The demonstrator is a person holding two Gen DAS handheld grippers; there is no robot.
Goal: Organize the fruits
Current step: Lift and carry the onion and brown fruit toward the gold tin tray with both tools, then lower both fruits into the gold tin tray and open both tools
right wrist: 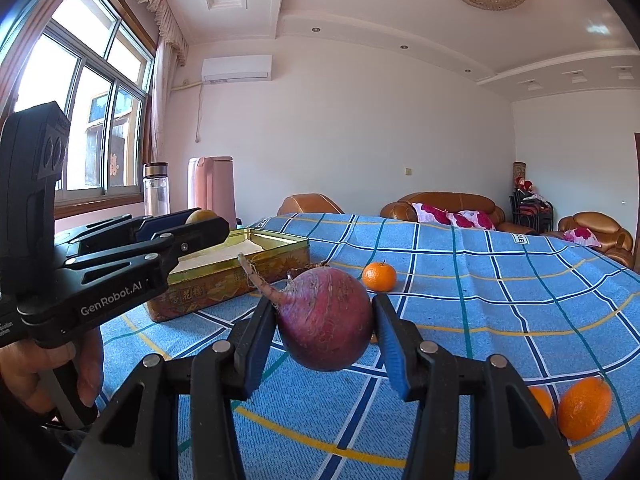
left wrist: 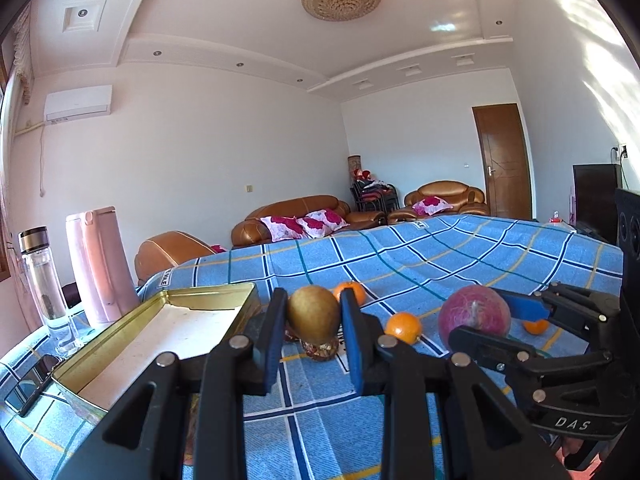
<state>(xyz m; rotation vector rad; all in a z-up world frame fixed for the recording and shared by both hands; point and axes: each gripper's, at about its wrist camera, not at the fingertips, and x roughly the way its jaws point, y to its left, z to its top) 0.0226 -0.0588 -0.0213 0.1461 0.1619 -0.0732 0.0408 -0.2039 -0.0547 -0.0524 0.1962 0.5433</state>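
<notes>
A: What does the table carry, beginning with the biggest thing?

B: A blue checked cloth [right wrist: 500,280] covers it. Near the left edge lies an open golden tin [left wrist: 168,320], its inside pale and bare. Behind the tin, at the far left corner, stand a pink jug [left wrist: 102,264] and a clear bottle [left wrist: 42,280].

A: And the fruits?

B: The right gripper [right wrist: 326,334] is clamped on a round purple root [right wrist: 326,320]; both pads press its sides and it hangs above the cloth, its thin tail pointing up to the left. The left gripper [left wrist: 314,316] is closed on a brown-yellow pear [left wrist: 314,312], also lifted, just beside the right wall of the tin.

A: Are there smaller ones?

B: Yes. One orange [right wrist: 379,276] lies on the cloth beyond the root, toward the middle of the table. Two more oranges [right wrist: 584,408] lie together nearer the front right edge. Under the pear, a small dark wrapped thing [left wrist: 320,350] rests on the cloth; what it is, one cannot tell.
</notes>
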